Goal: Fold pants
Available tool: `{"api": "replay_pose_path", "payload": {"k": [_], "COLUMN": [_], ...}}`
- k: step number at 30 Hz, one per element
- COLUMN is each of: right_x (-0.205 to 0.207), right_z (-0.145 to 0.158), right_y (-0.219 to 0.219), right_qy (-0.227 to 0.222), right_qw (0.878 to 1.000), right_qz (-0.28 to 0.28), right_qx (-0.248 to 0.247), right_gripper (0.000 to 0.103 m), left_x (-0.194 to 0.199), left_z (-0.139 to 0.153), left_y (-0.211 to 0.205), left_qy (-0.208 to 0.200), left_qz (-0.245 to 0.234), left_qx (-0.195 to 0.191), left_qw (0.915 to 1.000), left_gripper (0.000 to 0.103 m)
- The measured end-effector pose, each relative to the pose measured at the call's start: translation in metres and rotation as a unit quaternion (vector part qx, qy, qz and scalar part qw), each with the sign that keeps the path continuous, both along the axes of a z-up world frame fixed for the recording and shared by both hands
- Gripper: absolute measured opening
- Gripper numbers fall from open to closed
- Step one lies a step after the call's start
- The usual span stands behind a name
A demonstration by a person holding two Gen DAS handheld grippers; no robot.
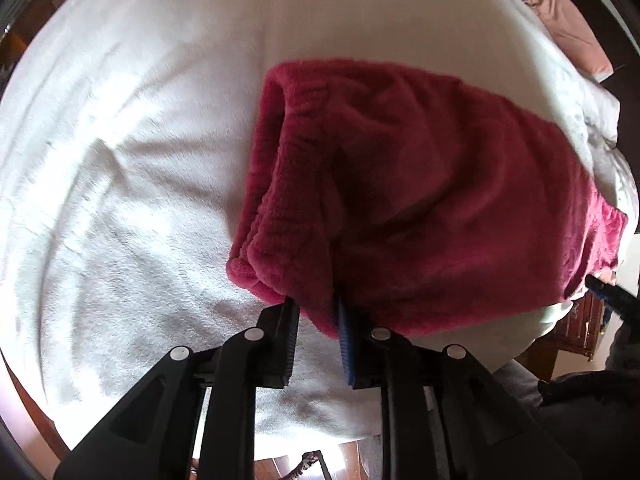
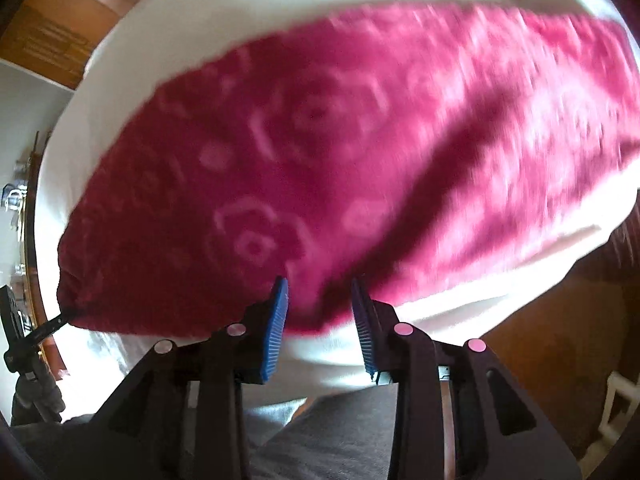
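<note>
Pants (image 1: pixel 420 184) of crimson fleece lie across the white bed (image 1: pixel 120 160), and every place here is given from them. In the left wrist view the garment sits doubled, with a ribbed, elasticated band running down its left edge and a thick rolled fold at the near corner. The left gripper (image 1: pixel 316 312) has that near corner between its fingers: a lobe of fleece hangs down into the gap, the left finger touches the cloth at its tip, and the blue pad (image 1: pixel 345 344) of the right finger lies against the fabric, so it is clamped on the pants at a narrow spread. At the pants' far right end a dark finger (image 1: pixel 608 292) of the other tool meets the hem.

In the right wrist view, blurred by motion, the pants (image 2: pixel 340 140) show a pale flower pattern and stretch across the sheet. The right gripper (image 2: pixel 320 296) holds their near edge: fleece dips between the two blue pads (image 2: pixel 276 328), which stand at a moderate spread with cloth filling the gap. Left of the pants' far corner, the black frame (image 2: pixel 16 332) of the other tool reaches in. A pink pillow (image 1: pixel 572 28) lies beyond the pants, at the bed's upper right. Grey cloth (image 2: pixel 320 432) shows below the near edge.
</note>
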State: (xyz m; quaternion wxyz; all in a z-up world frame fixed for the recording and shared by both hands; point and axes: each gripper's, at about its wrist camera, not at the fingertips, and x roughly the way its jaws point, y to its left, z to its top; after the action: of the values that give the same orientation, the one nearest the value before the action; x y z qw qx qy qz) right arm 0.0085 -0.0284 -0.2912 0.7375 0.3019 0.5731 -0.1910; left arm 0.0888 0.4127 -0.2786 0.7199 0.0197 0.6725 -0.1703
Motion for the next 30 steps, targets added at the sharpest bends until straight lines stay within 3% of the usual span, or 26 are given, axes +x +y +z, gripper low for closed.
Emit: {"api": "replay_pose_path", "payload": {"k": [3,6,13,21,26,30], "right_x": [0.026,0.063,0.140,0.214,0.231,0.216], "right_z": [0.013,0.024,0.044,0.006,-0.028,-0.027], "right_y": [-0.011,-0.023,-0.048,-0.061,-0.055,-0.042], "right_qy": [-0.021,-0.039,-0.077,-0.058,-0.034,-0.041], "right_qw": [1.000,0.998,0.991,0.983,0.975,0.960], "right_qz": [0.019,0.046,0.112,0.164,0.178,0.221], "right_qx": [-0.009,-0.017,-0.012,0.052,0.125,0.169], "right_gripper": [0.035,0.044,0.051,0.051,0.051,0.051], "left_x": [-0.006,-0.013,-0.030,-0.034,-0.028,-0.029], "left_z": [0.010,0.013,0.021,0.045,0.031,0.006], "left_y": [0.005,0.012,0.038,-0.039,-0.093,-0.120], "left_qy": [-0.009,-0.017,-0.017,-0.065,-0.060,-0.038], "left_qz": [0.018,0.041,0.123,0.099,0.090,0.083], "left_qx": [0.005,0.030,0.064,0.049,0.029,0.037], "left_qw": [0.9998,0.9985,0.9903,0.9917,0.9937,0.9951], "left_gripper": [0.022,0.041,0.042,0.060,0.060,0.060]}}
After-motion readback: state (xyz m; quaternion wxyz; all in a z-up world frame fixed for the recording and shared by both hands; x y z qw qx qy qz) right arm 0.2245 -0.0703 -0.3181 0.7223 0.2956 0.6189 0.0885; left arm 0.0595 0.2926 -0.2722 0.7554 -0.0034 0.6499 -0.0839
